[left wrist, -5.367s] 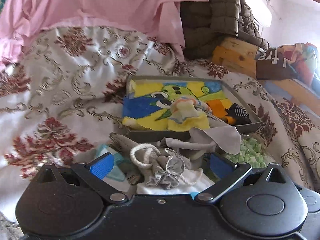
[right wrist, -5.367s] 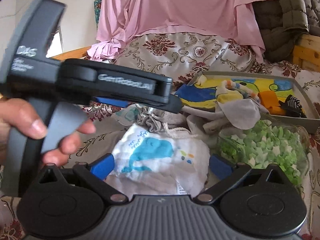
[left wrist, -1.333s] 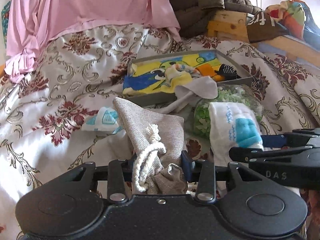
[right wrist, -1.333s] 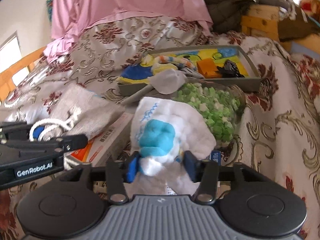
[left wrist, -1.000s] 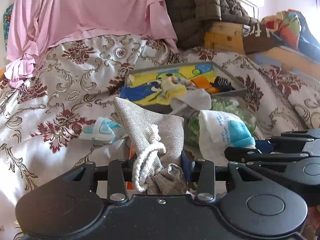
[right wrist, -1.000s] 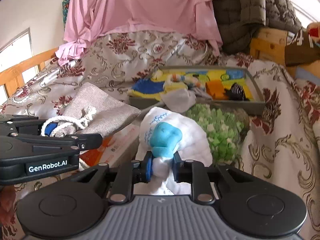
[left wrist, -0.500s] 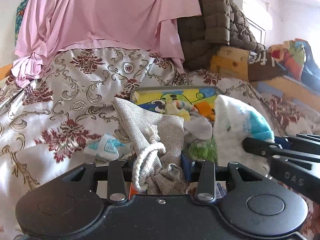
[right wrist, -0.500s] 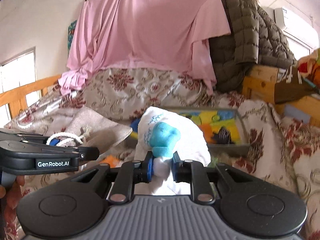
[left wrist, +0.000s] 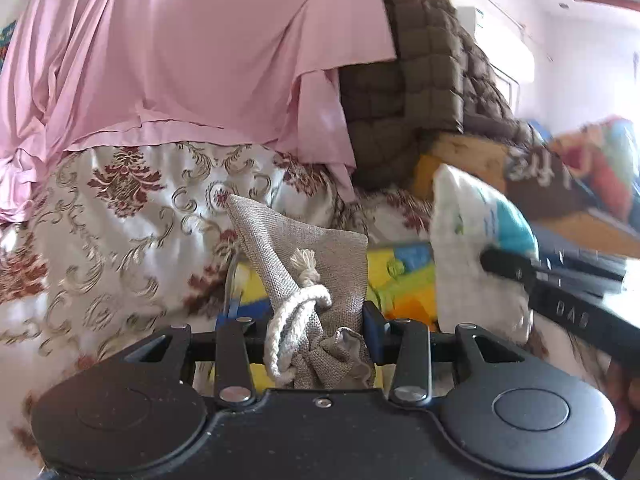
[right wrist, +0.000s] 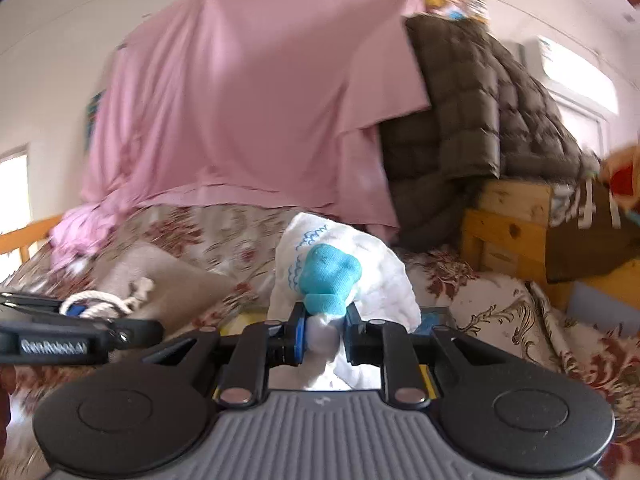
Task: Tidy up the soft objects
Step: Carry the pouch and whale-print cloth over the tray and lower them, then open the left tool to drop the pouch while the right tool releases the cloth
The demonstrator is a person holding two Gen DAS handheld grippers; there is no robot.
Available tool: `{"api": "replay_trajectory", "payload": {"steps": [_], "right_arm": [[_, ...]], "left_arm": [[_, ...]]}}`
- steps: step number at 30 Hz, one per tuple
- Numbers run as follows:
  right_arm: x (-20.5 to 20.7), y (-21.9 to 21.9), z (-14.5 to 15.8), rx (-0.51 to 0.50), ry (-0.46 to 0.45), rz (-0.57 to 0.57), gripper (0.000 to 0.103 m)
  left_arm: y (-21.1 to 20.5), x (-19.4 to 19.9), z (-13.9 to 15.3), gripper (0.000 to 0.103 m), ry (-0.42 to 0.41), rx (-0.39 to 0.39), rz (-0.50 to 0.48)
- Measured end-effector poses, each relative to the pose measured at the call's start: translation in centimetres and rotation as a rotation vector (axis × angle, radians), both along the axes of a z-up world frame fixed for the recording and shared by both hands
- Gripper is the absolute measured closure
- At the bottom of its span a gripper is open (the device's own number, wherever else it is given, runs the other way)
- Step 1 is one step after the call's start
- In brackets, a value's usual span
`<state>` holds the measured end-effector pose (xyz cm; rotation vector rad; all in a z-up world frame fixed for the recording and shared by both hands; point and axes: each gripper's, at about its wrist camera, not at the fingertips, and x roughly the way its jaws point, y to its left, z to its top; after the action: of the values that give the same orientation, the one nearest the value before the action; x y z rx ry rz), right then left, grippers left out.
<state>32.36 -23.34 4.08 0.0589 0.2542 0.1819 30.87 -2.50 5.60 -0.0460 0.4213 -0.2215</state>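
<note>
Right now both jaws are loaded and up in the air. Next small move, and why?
Probably bring the right gripper down toward the tray ahead. Its jaws are shut on the whale cloth, held clear of the bed, and the tray already holds soft items. The left gripper can wait with the pouch.

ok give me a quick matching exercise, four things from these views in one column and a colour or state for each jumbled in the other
Things:
1. drawstring pouch
2. whale cloth
3. hanging sheet
4. quilted blanket

Colour or state:
A. olive brown, piled on the wooden headboard
B. white with a blue print, clamped in the right hand-held gripper
C. pink, draped behind the bed
D. grey weave, clamped in the left hand-held gripper

Pairs: 1-D, 2-B, 3-C, 4-A
</note>
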Motion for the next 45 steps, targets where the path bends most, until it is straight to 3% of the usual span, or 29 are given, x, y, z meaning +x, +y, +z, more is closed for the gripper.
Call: {"api": "replay_trajectory", "payload": {"steps": [7, 17, 20, 26, 32, 38, 45], "right_arm": [[5.4, -1.6, -2.7, 0.050, 0.054, -0.047, 0.082], [8.2, -1.5, -5.4, 0.038, 0.189, -0.048, 0.082], [8.5, -1.4, -5.6, 0.044, 0.220, -0.046, 0.082], [8.7, -1.2, -5.6, 0.031, 0.257, -0.042, 0.078], [8.6, -1.4, -5.6, 0.033, 0.272, -0.037, 0.071], [8.1, -1.8, -5.1, 0.036, 0.264, -0.036, 0.064], [6.3, -2.7, -3.3, 0.044, 0.221, -0.055, 0.043]], "left_arm": [[-0.8, 8.6, -0.8, 0.060, -0.019, -0.064, 0.056], [-2.0, 14.0, -5.6, 0.060, 0.154, -0.098, 0.053], [-2.2, 14.6, -6.9, 0.060, 0.228, -0.101, 0.044], [-2.2, 14.5, -7.8, 0.059, 0.294, -0.083, 0.060], [-2.4, 14.1, -7.4, 0.057, 0.315, -0.067, 0.059], [-2.7, 13.3, -6.9, 0.042, 0.319, -0.038, 0.063], [-2.5, 11.2, -5.4, 0.030, 0.272, -0.023, 0.092]]}}
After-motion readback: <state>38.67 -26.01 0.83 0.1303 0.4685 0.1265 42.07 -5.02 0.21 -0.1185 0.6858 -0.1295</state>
